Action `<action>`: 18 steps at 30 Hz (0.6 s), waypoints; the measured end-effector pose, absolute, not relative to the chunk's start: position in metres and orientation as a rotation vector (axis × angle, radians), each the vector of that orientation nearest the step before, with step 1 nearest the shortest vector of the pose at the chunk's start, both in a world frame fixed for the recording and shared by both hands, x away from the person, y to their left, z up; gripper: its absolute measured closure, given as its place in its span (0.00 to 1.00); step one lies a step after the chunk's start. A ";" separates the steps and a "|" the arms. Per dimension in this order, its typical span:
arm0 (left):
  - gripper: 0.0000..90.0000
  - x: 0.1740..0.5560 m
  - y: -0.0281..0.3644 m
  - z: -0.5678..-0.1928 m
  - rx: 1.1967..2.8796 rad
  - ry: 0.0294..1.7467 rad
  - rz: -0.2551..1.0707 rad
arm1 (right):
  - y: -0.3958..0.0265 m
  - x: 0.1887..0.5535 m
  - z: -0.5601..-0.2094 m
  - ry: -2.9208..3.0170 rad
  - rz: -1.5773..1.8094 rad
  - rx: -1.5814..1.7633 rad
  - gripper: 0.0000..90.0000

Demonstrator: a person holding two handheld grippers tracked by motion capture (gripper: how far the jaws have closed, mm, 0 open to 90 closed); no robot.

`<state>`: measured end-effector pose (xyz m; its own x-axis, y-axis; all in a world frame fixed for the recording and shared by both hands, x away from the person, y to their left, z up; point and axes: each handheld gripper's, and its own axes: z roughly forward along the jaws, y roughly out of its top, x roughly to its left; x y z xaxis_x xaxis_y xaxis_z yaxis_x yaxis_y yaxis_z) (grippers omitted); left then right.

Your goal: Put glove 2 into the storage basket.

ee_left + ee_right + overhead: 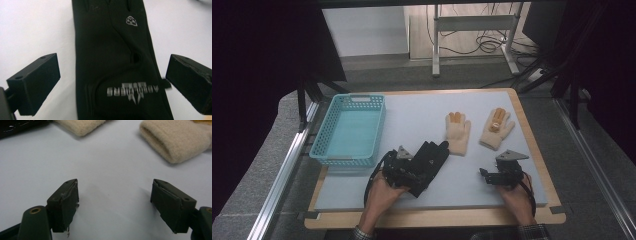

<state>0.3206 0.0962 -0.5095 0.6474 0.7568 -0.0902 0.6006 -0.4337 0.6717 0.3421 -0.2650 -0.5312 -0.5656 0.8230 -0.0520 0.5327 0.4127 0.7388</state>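
Jaws of left gripper [112, 82] standing apart, straddling black glove [112, 50]; right gripper [115, 202] hovering wide open over mat [107, 165].

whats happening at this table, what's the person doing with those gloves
A person holds a pair of tongs in each hand at a table with a pale mat. The left tongs stand open astride a black glove, pads clear of it on both sides, so it is not gripped. The right tongs rest open over bare mat, holding nothing. Two beige gloves lie flat farther up the mat, and a turquoise basket sits at the left with no gloves in it.
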 end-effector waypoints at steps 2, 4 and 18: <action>0.00 0.328 0.091 -0.513 2.185 1.067 0.283 | -0.265 0.342 -0.531 2.263 0.967 1.156 0.24; 0.00 0.335 0.087 -0.517 2.198 1.091 0.252 | -0.265 0.342 -0.531 2.263 0.967 1.156 0.24; 0.00 0.333 0.059 -0.533 2.337 1.086 0.292 | -0.265 0.342 -0.531 2.264 0.965 1.155 0.24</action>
